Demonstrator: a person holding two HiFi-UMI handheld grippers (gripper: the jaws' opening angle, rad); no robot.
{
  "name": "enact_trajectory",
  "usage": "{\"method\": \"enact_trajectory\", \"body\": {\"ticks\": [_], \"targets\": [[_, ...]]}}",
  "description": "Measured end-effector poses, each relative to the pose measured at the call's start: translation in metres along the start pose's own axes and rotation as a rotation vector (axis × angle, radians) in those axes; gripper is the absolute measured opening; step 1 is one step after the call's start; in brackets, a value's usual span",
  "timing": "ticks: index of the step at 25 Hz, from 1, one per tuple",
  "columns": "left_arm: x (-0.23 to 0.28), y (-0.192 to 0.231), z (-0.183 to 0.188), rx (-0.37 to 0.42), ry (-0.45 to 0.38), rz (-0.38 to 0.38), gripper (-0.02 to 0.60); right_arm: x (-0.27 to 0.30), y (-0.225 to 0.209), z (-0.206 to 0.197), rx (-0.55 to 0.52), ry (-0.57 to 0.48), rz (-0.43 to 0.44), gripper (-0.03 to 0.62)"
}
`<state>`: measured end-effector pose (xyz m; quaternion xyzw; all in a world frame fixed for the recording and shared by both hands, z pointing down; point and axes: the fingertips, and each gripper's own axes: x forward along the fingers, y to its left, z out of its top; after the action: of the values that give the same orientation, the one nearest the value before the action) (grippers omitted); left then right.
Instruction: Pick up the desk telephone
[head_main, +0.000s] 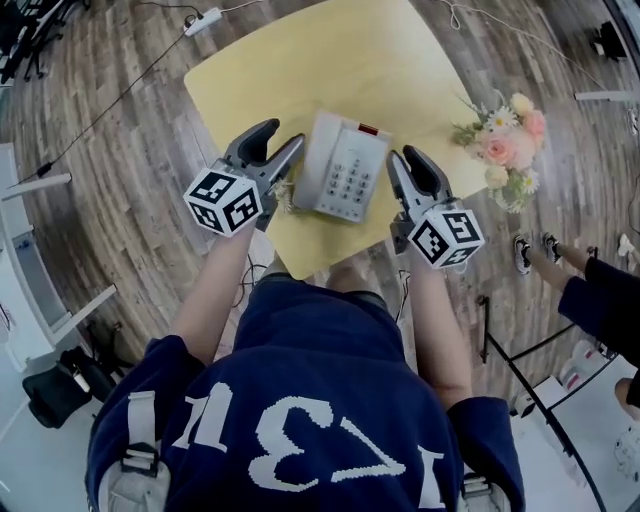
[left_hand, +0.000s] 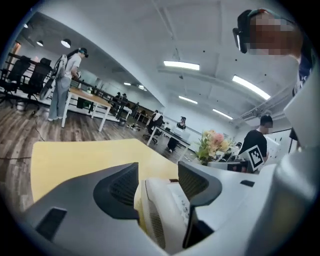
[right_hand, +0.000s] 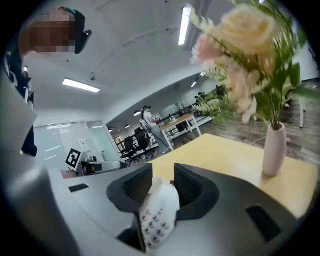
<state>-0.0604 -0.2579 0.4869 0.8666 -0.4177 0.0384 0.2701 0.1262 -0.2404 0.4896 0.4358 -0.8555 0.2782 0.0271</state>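
- A white power strip (head_main: 203, 20) lies on the wood floor past the far left corner of the yellow table (head_main: 300, 60).
- The left gripper (head_main: 283, 140) is at the telephone's left side, with its marker cube (head_main: 224, 200) nearest me. It points away from me across the tabletop.
- In the left gripper view, the left gripper (left_hand: 157, 172) has its jaws spread. The telephone's left edge (left_hand: 162, 210) sits in the gap, and a strip of table (left_hand: 75, 160) shows between it and the left jaw, so nothing is pinched there.
- The desk telephone (head_main: 340, 170) lies flat on the table near the edge closest to me. It is light grey, with the handset along its left side, the keypad to the right and a small red patch (head_main: 368, 129) at its far end.
- The right gripper (head_main: 405, 160) is at the telephone's right side, its marker cube (head_main: 445, 237) towards me.
- In the right gripper view, the right gripper (right_hand: 162, 172) also has its jaws parted. The keypad edge of the telephone (right_hand: 160, 207) fills most of the gap. It looks unclamped, though from this angle I can't be sure the pads stay off it.
- Further right on the table, well apart from the telephone, a bunch of pink and cream flowers (head_main: 505, 145) stands in a slim pale vase (right_hand: 274, 150).
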Motion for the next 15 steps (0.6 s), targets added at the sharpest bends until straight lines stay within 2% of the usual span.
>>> {"method": "enact_trajectory", "body": {"ticks": [3, 7, 11, 13, 15], "targets": [[0.016, 0.009, -0.028, -0.079, 0.128, -0.073, 0.244, 0.011, -0.016, -0.028, 0.059, 0.068, -0.027, 0.134], [0.034, 0.017, -0.061, -0.188, 0.273, -0.126, 0.276, 0.02, -0.033, -0.069, 0.198, 0.166, -0.032, 0.213], [0.046, 0.03, -0.079, -0.294, 0.343, -0.118, 0.307, 0.028, -0.038, -0.092, 0.361, 0.184, 0.008, 0.235], [0.05, 0.034, -0.086, -0.365, 0.373, -0.142, 0.313, 0.033, -0.037, -0.103, 0.406, 0.22, 0.034, 0.241], [0.051, 0.034, -0.088, -0.388, 0.412, -0.17, 0.314, 0.038, -0.034, -0.112, 0.426, 0.262, 0.056, 0.244]]}}
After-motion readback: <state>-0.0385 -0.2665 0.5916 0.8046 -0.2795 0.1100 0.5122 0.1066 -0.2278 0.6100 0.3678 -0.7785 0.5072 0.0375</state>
